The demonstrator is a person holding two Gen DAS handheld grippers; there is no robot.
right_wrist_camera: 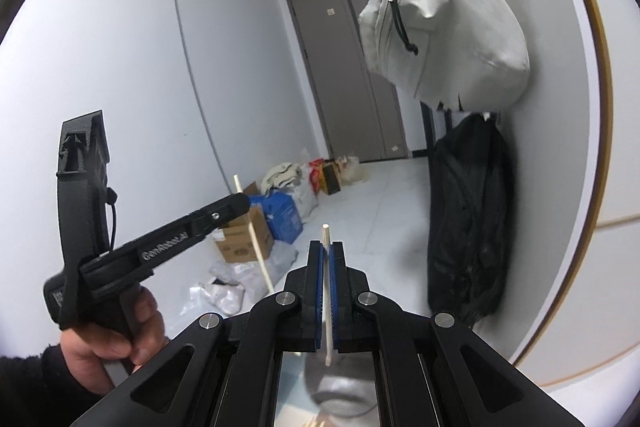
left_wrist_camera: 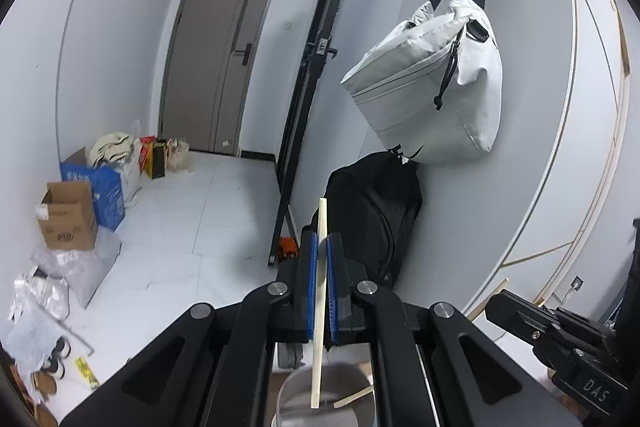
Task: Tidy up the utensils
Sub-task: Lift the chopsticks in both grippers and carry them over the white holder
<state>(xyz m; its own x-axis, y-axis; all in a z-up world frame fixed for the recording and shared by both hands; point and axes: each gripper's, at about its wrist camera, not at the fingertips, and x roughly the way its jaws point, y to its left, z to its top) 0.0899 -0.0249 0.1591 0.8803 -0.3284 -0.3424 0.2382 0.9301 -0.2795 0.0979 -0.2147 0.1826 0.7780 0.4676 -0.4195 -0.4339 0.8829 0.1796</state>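
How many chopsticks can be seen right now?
3 at least: one chopstick clamped in the left gripper, one in the right gripper, one lying in the metal container. Others may be hidden.

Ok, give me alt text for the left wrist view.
The left gripper pinches a pale chopstick between its blue-padded fingers, its lower end over a metal cup. Beyond, a grey bag hangs on the wall above a black backpack.

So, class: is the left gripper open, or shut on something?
Shut. The left gripper has its blue pads closed against a pale chopstick, which stands nearly upright, its lower end over a metal cup.
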